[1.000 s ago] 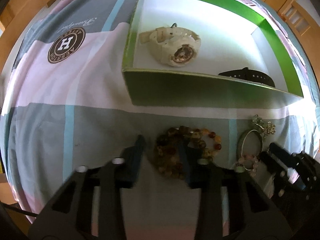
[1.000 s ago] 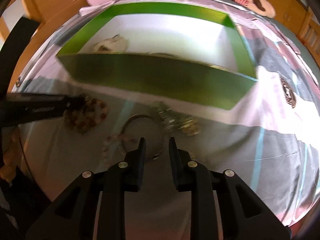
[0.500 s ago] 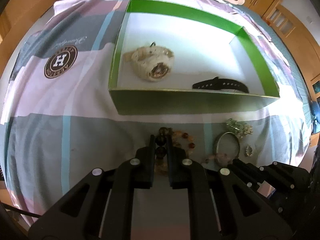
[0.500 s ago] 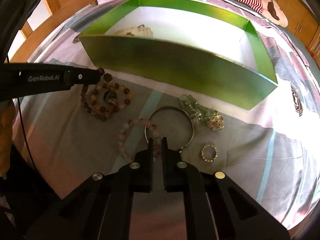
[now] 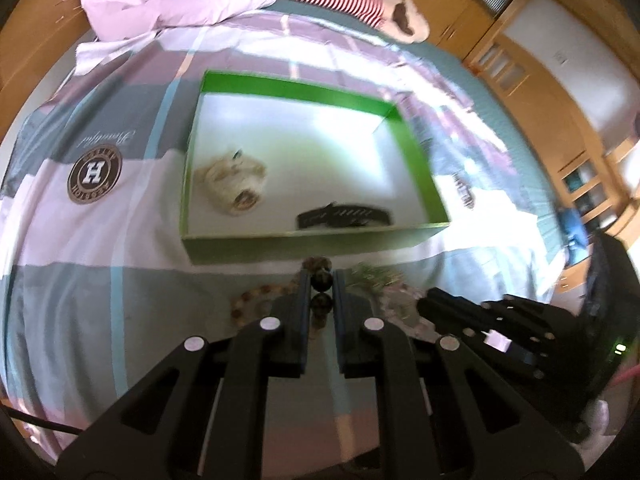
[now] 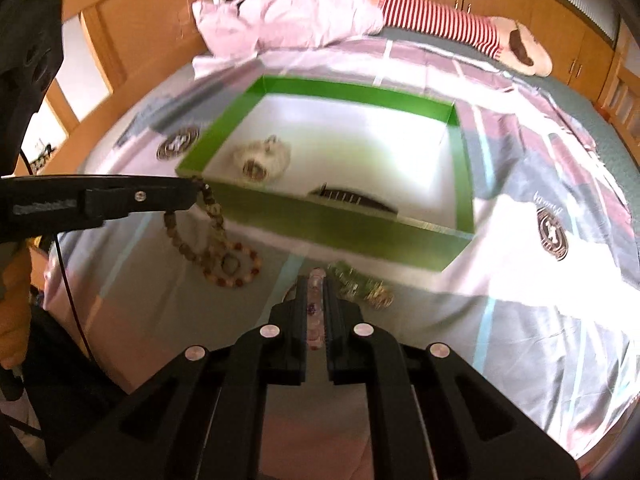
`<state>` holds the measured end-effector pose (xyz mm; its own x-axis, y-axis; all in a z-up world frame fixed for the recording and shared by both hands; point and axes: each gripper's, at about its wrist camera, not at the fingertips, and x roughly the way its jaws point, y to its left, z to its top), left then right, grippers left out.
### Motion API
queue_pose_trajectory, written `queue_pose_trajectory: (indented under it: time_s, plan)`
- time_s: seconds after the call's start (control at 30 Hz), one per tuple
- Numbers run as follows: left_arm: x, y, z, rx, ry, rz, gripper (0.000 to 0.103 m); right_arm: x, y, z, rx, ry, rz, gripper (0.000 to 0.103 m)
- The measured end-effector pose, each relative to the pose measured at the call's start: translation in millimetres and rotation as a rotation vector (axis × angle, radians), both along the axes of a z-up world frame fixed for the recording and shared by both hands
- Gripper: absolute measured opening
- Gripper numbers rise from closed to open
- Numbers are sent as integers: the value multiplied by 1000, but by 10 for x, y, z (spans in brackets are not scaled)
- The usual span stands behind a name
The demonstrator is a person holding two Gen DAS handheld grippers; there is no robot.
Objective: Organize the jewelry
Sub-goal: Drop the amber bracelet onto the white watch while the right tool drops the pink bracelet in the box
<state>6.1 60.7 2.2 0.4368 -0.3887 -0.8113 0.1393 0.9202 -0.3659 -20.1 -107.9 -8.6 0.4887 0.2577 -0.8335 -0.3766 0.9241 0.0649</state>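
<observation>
My left gripper (image 5: 321, 277) is shut on a brown bead bracelet (image 5: 322, 280). In the right wrist view that bracelet (image 6: 218, 240) hangs from the left gripper (image 6: 198, 192), its lower loop still on the bedspread. My right gripper (image 6: 316, 286) is shut on a pale pink bead bracelet (image 6: 315, 300). Both grippers hover in front of a green box (image 5: 304, 249) with a white floor. Inside it lie a cream watch (image 5: 236, 184) and a black band (image 5: 344, 216). A sparkly green and silver piece (image 6: 360, 285) lies on the bed beside the right gripper.
The box (image 6: 340, 232) sits on a plaid bedspread (image 5: 88, 264) with round logos. A pink pillow (image 6: 288, 12) and a striped plush toy (image 6: 448, 20) lie at the far end. Wooden cabinets (image 5: 560, 128) line the walls.
Both grippers went from open over the jewelry to shut on bead bracelets. They then rose, lifting the strands, and the box now looks farther away.
</observation>
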Motion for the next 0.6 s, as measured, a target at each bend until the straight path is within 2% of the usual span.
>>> queue_pose_trajectory:
  time_s: [0.1, 0.33, 0.43, 0.6]
  plan:
    - [84, -4, 144, -37, -11, -16, 11, 66, -56, 131, 18, -32, -13, 8]
    - [415, -28, 327, -10, -56, 14, 11, 280, -95, 313, 31, -102, -42, 8]
    - [532, -39, 346, 56, -127, 78, 11, 449, -164, 357, 43, -131, -78, 8]
    - [735, -56, 206, 159, -158, 128, 11, 797, -147, 293, 9, -140, -112, 8]
